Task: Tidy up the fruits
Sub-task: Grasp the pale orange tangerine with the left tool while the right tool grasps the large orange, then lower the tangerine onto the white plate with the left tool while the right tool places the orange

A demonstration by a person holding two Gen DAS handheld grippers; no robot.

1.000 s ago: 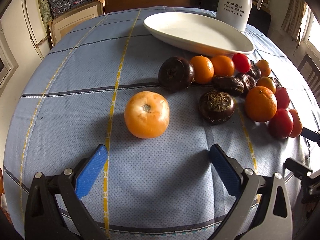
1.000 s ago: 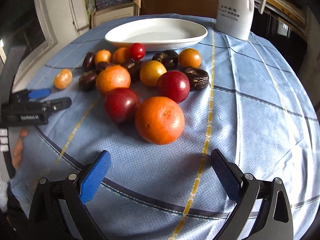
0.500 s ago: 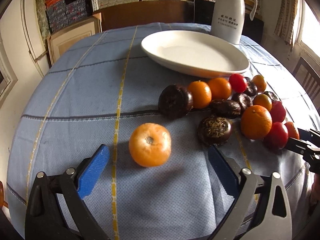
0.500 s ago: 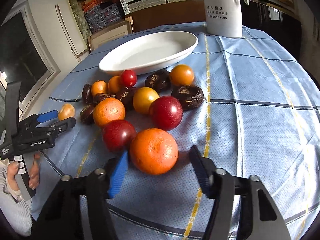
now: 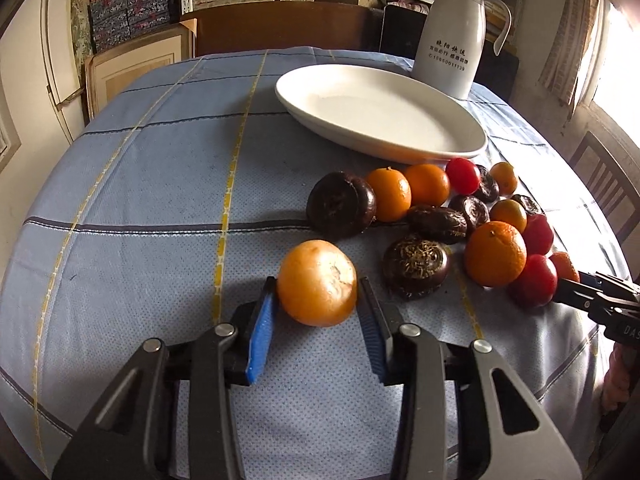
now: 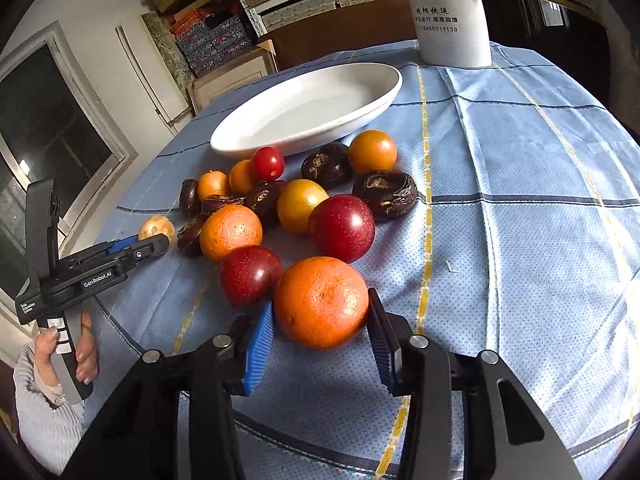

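Left gripper (image 6: 154, 242), marked "GenRobot.AI", pinches a persimmon (image 5: 317, 283); right gripper (image 6: 322, 316) pinches an orange (image 6: 321, 302)

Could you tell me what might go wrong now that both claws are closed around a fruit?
The right claw grips the large orange only at its pad tips, so it could slip out on lifting. The dark red plum touches that orange and may roll. The left claw holds the pale orange fruit just as shallowly.

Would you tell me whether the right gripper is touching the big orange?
Touching: the right wrist view shows both fingers of the right gripper pressed against the big orange.
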